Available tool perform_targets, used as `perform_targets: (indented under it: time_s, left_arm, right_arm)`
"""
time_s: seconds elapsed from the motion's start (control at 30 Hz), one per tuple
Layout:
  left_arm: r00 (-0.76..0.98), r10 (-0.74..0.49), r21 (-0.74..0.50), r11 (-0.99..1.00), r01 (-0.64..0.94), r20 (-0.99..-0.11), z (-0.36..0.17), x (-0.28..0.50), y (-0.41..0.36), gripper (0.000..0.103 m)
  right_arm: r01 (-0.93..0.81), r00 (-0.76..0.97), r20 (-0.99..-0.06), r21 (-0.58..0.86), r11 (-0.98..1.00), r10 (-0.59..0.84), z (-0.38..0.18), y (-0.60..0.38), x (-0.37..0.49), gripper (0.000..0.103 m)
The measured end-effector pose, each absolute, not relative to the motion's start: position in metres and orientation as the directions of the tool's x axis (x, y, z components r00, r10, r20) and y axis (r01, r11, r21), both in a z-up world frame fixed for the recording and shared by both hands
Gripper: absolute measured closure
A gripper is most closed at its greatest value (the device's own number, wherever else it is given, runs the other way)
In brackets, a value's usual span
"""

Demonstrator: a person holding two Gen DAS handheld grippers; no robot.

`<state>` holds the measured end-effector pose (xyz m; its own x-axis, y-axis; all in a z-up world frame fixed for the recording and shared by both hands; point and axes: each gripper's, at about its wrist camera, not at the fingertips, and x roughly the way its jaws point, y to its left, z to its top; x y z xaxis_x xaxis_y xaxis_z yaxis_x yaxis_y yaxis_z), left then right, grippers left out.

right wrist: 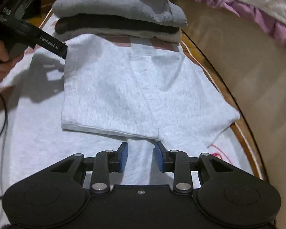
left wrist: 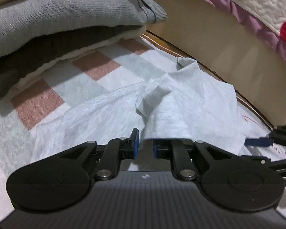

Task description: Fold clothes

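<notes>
Pale grey garment [right wrist: 124,87] lies half-folded, seemingly rumpled; left gripper [left wrist: 144,146] and right gripper [right wrist: 141,157] both gape empty.

Pale grey garment [right wrist: 124,87], pink-checked cloth [left wrist: 38,103]

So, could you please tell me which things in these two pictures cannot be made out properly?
- Left tongs: in the left wrist view, the light grey garment drapes over the right pad, so a grip cannot be confirmed.
- Stack of folded clothes: its top is cut off by the upper edge in both views.
- Person's hand: cut off by the left edge of the right wrist view.
- Bedspread: blurred, pattern unclear.
</notes>
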<state>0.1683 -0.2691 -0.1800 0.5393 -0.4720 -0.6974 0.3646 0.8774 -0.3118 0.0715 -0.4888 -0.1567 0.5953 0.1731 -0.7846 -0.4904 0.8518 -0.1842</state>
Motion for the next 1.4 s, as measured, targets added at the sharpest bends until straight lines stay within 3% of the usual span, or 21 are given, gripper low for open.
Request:
perform_targets:
  time_s: [0.03,0.17,0.27,0.3,0.33,0.37,0.5,0.6,0.67,0.73,0.8,1.03,1.23,1.4]
  left_arm:
    - [0.539,-0.480,-0.310,0.872,0.378,-0.692,-0.179,0.170,-0.270,0.073]
    - [0.528,-0.529,-0.304,0.837,0.456,-0.665,-0.177,0.174,-0.276,0.059]
    - [0.503,-0.539,-0.274,0.817,0.508,-0.675,-0.181,0.183,-0.292,0.053]
    - [0.496,-0.541,-0.271,0.813,0.516,-0.679,-0.183,0.185,-0.296,0.054]
    - [0.487,-0.546,-0.269,0.806,0.527,-0.681,-0.183,0.187,-0.299,0.068]
    - [0.476,-0.554,-0.264,0.795,0.546,-0.683,-0.183,0.190,-0.302,0.101]
    - [0.468,-0.574,-0.221,0.758,0.613,-0.672,-0.172,0.193,-0.315,0.102]
    - [0.508,-0.584,-0.164,0.742,0.650,-0.633,-0.153,0.192,-0.324,0.102]
    - [0.548,-0.595,-0.140,0.742,0.655,-0.588,-0.138,0.197,-0.330,0.102]
    - [0.577,-0.609,-0.137,0.743,0.655,-0.544,-0.124,0.209,-0.337,0.102]
    - [0.587,-0.624,-0.141,0.738,0.660,-0.516,-0.114,0.225,-0.349,0.102]
    - [0.567,-0.639,-0.069,0.693,0.718,-0.520,-0.112,0.258,-0.406,0.102]
    - [0.539,-0.650,-0.094,0.681,0.727,-0.536,-0.125,0.272,-0.429,0.101]
    - [0.552,-0.588,-0.208,0.772,0.600,-0.592,-0.148,0.303,-0.428,0.083]
  right_arm:
    - [-0.494,0.602,-0.782,-0.205,0.845,0.162,-0.157,-0.487,0.071,0.064]
    - [-0.474,0.626,-0.768,-0.235,0.848,0.137,-0.156,-0.490,0.072,0.064]
    - [-0.459,0.643,-0.756,-0.257,0.850,0.118,-0.156,-0.492,0.072,0.064]
    - [-0.453,0.649,-0.753,-0.264,0.851,0.112,-0.156,-0.492,0.072,0.064]
    - [-0.445,0.654,-0.749,-0.270,0.854,0.104,-0.156,-0.493,0.073,0.061]
    - [-0.436,0.659,-0.746,-0.275,0.857,0.096,-0.156,-0.493,0.074,0.059]
    - [-0.404,0.675,-0.719,-0.175,0.898,0.163,-0.162,-0.503,0.082,0.055]
    - [-0.373,0.676,-0.697,-0.044,0.927,0.239,-0.170,-0.517,0.093,0.060]
    - [-0.336,0.687,-0.667,0.059,0.940,0.288,-0.164,-0.528,0.099,0.094]
    - [-0.282,0.711,-0.617,0.189,0.941,0.337,-0.157,-0.546,0.106,0.098]
    - [-0.233,0.735,-0.573,0.289,0.929,0.362,-0.153,-0.562,0.111,0.099]
    - [-0.073,0.745,-0.606,0.342,0.937,0.279,-0.167,-0.581,0.132,0.100]
    - [0.140,0.727,-0.651,0.451,0.882,0.218,-0.180,-0.609,0.139,0.101]
    - [0.207,0.690,-0.705,0.409,0.889,0.164,-0.182,-0.613,0.143,0.099]
